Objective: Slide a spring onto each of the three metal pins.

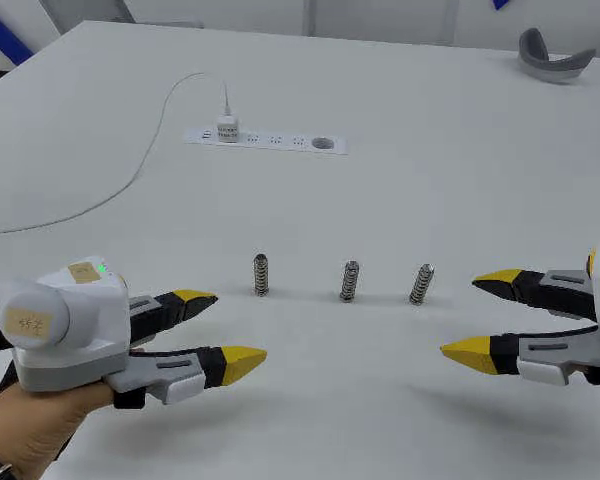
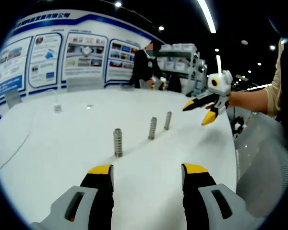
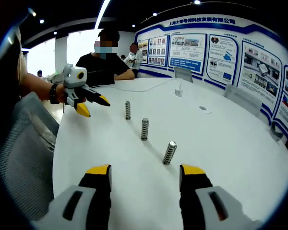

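In the lower middle of the head view, three springs stand in a row on the white worktop [image 1: 410, 110]: the left spring [image 1: 261, 274] and the middle spring [image 1: 350, 281] stand close to upright, and the right spring [image 1: 421, 284] leans a little to the right. They are well apart from one another, with bare surface between them. Whether a pin runs inside each coil I cannot tell.

At lower left, the left gripper [image 1: 240, 325] is held in a hand [image 1: 35, 425], its yellow-tipped jaws spread wide with nothing between them, pointing towards the row and clear of the left spring. At the right edge of the frame, the right gripper [image 1: 458, 316] is likewise released, with its jaws parted and empty. Its upper tip is near the right spring but apart from it.

The strip of worktop below the row is bare. Above the row there is more open surface up to a white power strip [image 1: 265, 139] with a plug [image 1: 226, 128] in it, and from the plug a cable [image 1: 140, 170] curves away to the left edge of the frame. A grey curved object [image 1: 552, 55] lies at upper right, close to the worktop's far edge. In the left gripper view the worktop's rounded edge runs down the right side.
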`<state>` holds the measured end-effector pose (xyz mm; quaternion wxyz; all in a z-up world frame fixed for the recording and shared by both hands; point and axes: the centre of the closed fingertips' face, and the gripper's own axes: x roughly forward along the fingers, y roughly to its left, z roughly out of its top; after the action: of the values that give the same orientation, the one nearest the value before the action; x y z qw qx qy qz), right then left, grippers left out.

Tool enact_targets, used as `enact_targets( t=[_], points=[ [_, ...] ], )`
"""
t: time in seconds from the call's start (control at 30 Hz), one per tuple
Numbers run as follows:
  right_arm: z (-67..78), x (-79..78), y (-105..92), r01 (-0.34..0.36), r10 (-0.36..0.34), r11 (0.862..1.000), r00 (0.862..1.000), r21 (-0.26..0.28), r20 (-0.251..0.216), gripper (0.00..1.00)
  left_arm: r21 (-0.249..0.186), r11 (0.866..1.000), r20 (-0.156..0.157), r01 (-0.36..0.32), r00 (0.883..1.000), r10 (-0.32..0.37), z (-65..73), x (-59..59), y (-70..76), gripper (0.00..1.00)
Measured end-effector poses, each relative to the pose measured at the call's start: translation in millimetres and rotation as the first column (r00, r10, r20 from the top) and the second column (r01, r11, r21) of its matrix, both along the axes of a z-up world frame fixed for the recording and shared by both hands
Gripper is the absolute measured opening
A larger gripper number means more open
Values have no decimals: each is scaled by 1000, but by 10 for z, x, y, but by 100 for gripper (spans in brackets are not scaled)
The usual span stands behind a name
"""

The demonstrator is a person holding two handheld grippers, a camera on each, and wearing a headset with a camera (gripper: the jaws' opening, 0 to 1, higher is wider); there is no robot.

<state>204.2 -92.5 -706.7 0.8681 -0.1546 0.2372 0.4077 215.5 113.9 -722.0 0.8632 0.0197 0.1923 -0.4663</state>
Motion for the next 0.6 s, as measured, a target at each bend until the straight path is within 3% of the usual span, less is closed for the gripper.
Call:
enact_targets(
  t=[0.6],
  points=[
    [1,3,18,13,-13,1000,1000,13,3,59,5,1000,-14,-8,1000,8,-55,-10,41,59]
  ],
)
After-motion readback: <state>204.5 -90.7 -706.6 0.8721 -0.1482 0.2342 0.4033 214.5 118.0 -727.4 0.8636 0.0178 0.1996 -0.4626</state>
